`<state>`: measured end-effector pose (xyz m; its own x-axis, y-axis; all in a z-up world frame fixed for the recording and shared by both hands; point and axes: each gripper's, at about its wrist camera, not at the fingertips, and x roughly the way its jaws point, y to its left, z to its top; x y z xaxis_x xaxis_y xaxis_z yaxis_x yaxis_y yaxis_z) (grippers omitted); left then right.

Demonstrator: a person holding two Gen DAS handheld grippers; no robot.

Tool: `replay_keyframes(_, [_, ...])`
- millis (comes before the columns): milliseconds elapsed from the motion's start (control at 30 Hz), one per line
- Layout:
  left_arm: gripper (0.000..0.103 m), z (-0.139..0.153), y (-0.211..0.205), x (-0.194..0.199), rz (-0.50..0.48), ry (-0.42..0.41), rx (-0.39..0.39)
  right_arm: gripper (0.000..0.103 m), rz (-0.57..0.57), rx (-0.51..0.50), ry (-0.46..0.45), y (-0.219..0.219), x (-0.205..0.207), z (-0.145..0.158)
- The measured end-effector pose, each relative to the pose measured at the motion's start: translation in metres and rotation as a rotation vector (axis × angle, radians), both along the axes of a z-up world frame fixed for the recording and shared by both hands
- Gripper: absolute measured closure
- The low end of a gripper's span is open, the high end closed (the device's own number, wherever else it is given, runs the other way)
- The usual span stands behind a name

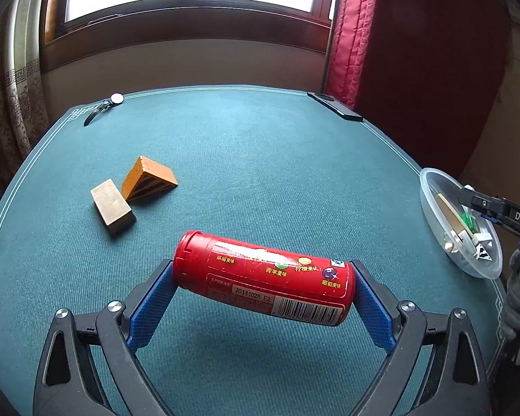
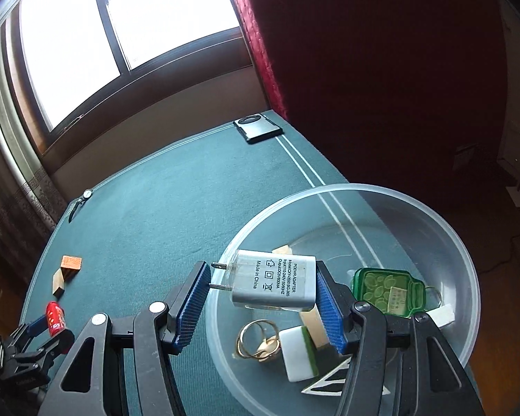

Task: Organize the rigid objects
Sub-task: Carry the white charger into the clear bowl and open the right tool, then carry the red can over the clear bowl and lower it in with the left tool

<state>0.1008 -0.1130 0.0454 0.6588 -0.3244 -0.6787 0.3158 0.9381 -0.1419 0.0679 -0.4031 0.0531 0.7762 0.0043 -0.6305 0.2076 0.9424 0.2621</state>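
Left gripper [image 1: 263, 286] clamps red plastic cylindrical candy tube [image 1: 263, 277] end-to-end: light, rigid, slick, may pivot. Right gripper [image 2: 263, 298] pinches grey power adapter [image 2: 274, 284] over clear plastic bowl [image 2: 433, 215].

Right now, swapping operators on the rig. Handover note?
Left gripper: shut on the red canister, held sideways above the table.
Right gripper: power adapter sits between the fingers, over the clear bowl; cannot tell if the grip is released.
Done: in the bowl are a green jar-shaped tag, a white-and-green tile, gold rings and a few small pieces.
Left: drop the adapter, bring the canister over, then the wooden block and orange wedge lying together on the table.
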Motion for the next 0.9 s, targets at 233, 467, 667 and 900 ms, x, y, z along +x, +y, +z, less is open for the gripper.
replay_keyframes(233, [0.007, -0.001, -0.022, -0.001, -0.043, 0.006, 0.005, 0.04, -0.044, 0.03, 0.022, -0.019, 0.005, -0.009])
replay_keyframes(467, [0.007, -0.003, -0.035, -0.001, -0.069, 0.016, 0.007, 0.021, -0.103, 0.066, 0.005, -0.037, 0.003, -0.01])
replay_keyframes(667, [0.007, -0.004, -0.042, -0.002, -0.084, 0.023, 0.008, 0.021, -0.136, 0.054, -0.017, -0.045, -0.005, -0.004])
replay_keyframes(900, [0.007, -0.002, -0.055, -0.004, -0.119, 0.023, 0.005, 0.021, -0.199, 0.062, -0.022, -0.064, -0.018, -0.004])
